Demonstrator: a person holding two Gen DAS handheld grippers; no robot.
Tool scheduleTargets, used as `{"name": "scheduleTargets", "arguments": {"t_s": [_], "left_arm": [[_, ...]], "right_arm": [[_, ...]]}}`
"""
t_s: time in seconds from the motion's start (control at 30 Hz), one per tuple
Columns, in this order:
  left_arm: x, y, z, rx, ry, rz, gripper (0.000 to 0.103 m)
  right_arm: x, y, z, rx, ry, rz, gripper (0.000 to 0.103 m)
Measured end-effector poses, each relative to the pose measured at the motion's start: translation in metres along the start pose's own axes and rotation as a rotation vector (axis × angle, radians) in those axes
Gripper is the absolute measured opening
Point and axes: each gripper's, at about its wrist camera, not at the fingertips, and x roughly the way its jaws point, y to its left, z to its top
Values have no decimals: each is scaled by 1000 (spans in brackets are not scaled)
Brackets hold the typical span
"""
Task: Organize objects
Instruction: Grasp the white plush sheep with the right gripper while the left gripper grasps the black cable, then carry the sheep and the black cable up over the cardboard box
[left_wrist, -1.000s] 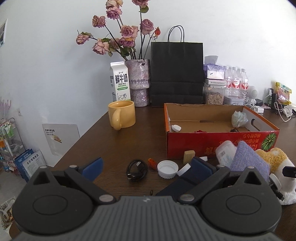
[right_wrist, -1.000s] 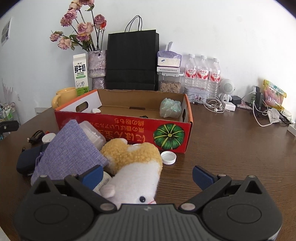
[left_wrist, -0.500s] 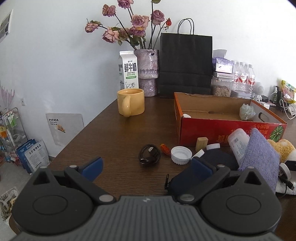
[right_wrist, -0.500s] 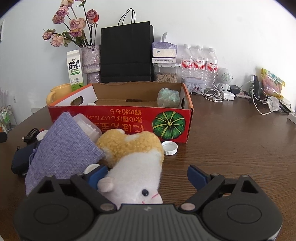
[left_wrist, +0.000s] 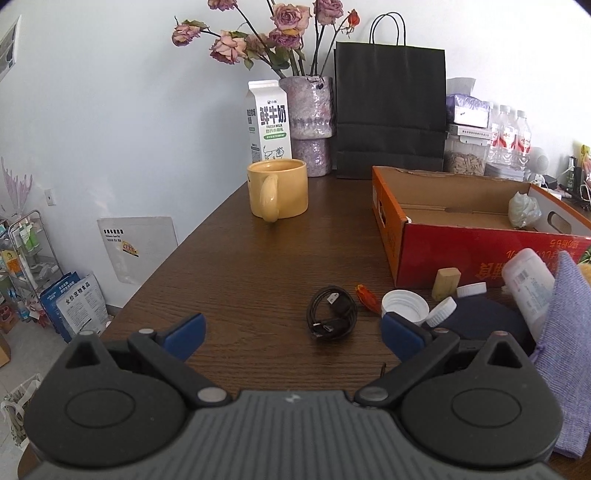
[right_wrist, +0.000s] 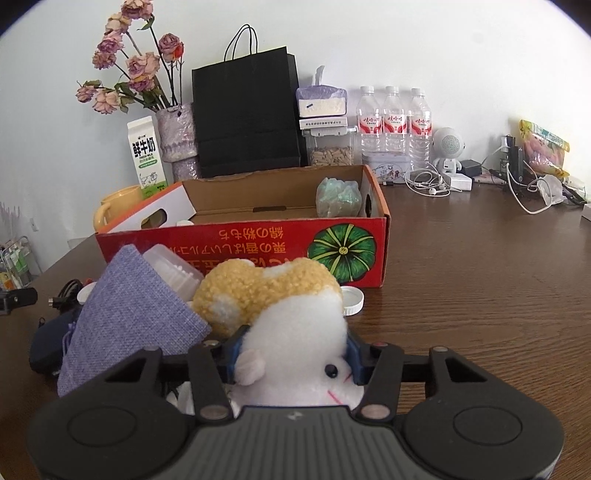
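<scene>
Right tongs (right_wrist: 291, 356) have closed onto the plush hamster (right_wrist: 295, 332); half a second ago they were open. Left tongs (left_wrist: 291, 332) hover open over the cable (left_wrist: 331, 313). Likely next: hamster into the box (right_wrist: 258, 240).

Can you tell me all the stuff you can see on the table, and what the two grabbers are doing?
Cardboard box: one, red, middle of table.
Crumpled bag: one, pale green, inside box.
Plush hamster toy: one, white and yellow, in front of box.
Fabric pouch: one, purple, left of toy.
Coiled cable: one, black, on table.
Ceramic mug: one, yellow, behind cable.
Milk carton: one, white, by wall.
Paper bag: one, black, by wall.
Water bottles: three, clear, by wall.
Left gripper: open, above table.
Right gripper: shut on toy.
</scene>
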Motion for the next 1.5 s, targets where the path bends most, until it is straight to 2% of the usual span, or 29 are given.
{"name": "scheduleTargets", "arguments": {"t_s": [0.23,0.4,0.77,0.83,0.93,1.0,1.03,1.1,1.27,1.5], "left_arm": [[34,-5,6,41,54,-9,103],[58,-9,7,72,107,15,103],[75,-5,8,43,142,-31,103],[76,-4,8,35,136,-44,99],[76,-2,8,22,126,-83,84],[74,-2,7,21,115,-119,67],[73,-4,7,29,109,-128,62],[71,-6,6,41,98,-150,40],[66,-5,6,19,92,-126,39],[45,1,0,-17,37,-83,39]], "right_arm": [[-7,-7,5,8,-36,-23,50],[-9,-14,7,19,-48,-52,50],[-4,-17,8,13,-53,-65,50],[-4,-16,8,10,-53,-66,50],[-3,-16,8,9,-53,-66,50],[-3,-15,7,10,-52,-67,50],[-3,-15,7,11,-52,-67,50],[-3,-14,6,11,-51,-68,50],[-5,-15,3,11,-50,-66,50],[-11,-14,0,6,-55,-62,50]]}}
